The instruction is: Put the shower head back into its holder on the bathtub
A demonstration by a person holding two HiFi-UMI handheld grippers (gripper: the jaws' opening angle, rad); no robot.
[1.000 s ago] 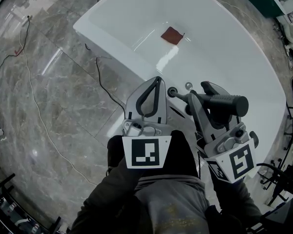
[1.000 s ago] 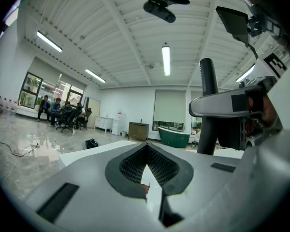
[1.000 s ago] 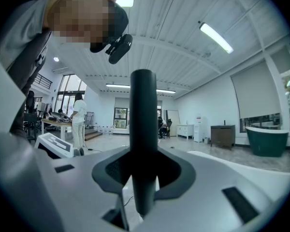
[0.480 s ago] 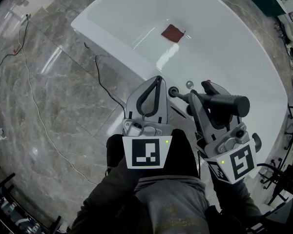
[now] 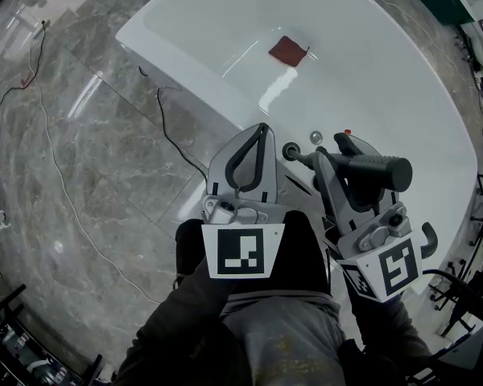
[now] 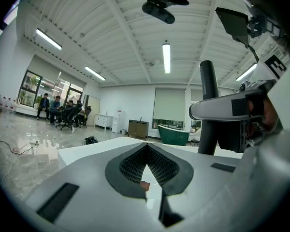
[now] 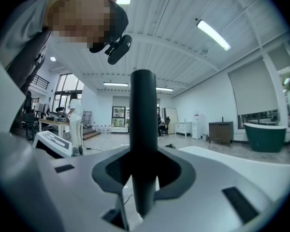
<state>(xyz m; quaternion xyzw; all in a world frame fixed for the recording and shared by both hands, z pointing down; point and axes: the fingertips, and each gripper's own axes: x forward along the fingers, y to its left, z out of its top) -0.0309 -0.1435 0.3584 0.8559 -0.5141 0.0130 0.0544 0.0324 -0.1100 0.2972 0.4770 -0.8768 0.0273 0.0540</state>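
Carry step: our right claw (image 5: 348, 164) is clamped on the shower head handle (image 5: 378, 169), the left claw (image 5: 261, 130) is closed and empty, and next we seat it in the likely holder (image 5: 291, 150) just ahead on the bathtub (image 5: 370, 71) rim.

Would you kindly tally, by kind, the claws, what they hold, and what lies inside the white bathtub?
2 claws: left claw, right claw
1 shower head, in the right claw
1 red-brown cloth, in the bathtub
Total: 4
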